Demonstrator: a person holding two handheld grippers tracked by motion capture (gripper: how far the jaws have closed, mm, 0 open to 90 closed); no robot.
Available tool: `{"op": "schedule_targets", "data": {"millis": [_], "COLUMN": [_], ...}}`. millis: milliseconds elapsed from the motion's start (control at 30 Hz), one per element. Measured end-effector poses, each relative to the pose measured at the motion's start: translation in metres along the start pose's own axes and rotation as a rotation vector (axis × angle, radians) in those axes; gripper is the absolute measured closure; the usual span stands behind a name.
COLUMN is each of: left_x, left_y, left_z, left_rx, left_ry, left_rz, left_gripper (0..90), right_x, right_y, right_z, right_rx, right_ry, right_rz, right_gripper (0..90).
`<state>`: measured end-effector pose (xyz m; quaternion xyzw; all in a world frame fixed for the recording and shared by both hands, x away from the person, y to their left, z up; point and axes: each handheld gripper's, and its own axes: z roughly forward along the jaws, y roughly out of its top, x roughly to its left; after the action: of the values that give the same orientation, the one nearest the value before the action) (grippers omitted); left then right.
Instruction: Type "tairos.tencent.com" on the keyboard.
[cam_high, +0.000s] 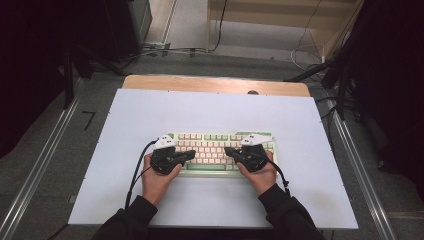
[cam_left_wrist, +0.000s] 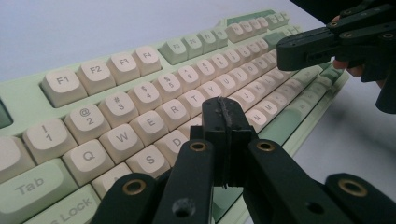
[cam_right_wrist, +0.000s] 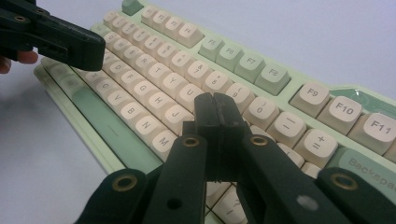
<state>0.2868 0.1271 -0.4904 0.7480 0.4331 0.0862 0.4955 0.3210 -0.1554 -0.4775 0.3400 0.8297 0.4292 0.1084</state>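
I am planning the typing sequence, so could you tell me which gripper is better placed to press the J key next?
Right. The right gripper, jaws shut, hovers just beside the J key, while the left gripper, also shut, sits over the keyboard's left letters near D and F.

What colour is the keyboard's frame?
Pale green keyboard, clearest in the left gripper view.

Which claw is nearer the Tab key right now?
Left. The left claw hovers shut over the letter keys just beyond the Tab key; the right claw is over the keyboard's other half.
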Motion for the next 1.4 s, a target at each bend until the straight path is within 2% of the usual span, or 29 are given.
{"op": "schedule_targets", "data": {"millis": [700,1400], "left_x": [0.001,0.001], "left_y": [0.000,0.000], "left_z": [0.001,0.001], "left_rx": [0.002,0.004], "left_ry": [0.004,0.006], "left_rz": [-0.003,-0.001], "left_gripper": [90.0,90.0], "right_x": [-0.004,-0.007], "right_y": [0.003,0.004], "right_z": [0.010,0.018], "right_rx": [0.000,0.013], "right_ry": [-0.023,-0.038], "right_rz": [0.020,0.019], "right_gripper": [88.3,88.3]}}
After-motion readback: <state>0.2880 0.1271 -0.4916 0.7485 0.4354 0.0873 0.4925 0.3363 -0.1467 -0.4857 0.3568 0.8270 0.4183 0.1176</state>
